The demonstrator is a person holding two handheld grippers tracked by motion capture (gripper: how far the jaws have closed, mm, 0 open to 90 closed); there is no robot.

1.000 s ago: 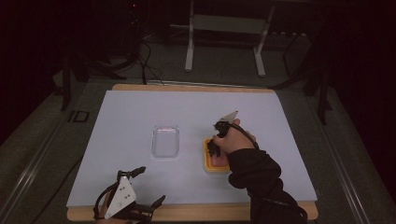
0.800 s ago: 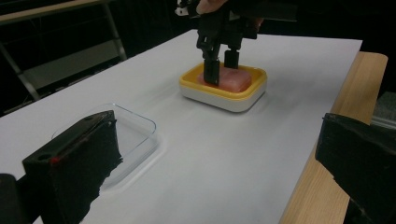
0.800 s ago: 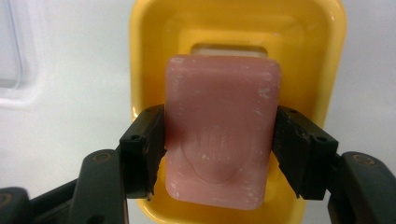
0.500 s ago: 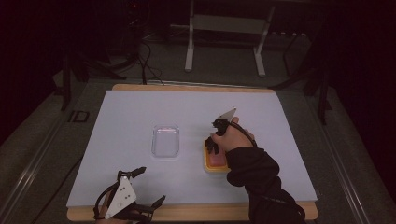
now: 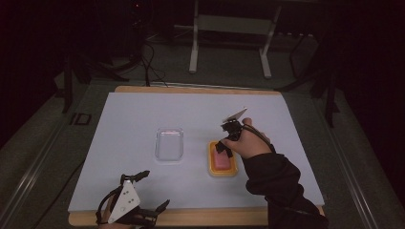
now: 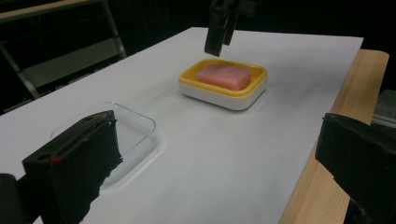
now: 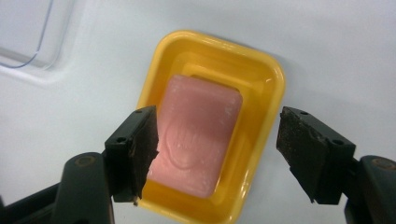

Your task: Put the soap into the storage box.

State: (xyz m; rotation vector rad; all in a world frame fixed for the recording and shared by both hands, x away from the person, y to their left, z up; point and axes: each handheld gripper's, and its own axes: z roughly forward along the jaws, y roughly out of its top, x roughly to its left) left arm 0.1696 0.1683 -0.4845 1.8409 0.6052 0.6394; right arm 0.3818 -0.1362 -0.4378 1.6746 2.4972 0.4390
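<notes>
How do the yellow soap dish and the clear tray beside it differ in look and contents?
The yellow soap dish is opaque, yellow inside with a white outer wall; the clear tray is see-through. The soap dish holds a pink soap bar; the clear tray holds nothing. The open right gripper hangs above the soap dish, while the clear tray lies near the open left gripper. Both are rounded rectangles lying flat on the white sheet.

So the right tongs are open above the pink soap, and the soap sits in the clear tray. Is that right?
Not quite. The right tongs are open above the pink soap, but the soap sits in the yellow dish, not the clear tray, which lies empty and apart beside it. The right gripper view shows the soap in the dish; the high view shows both containers.
</notes>
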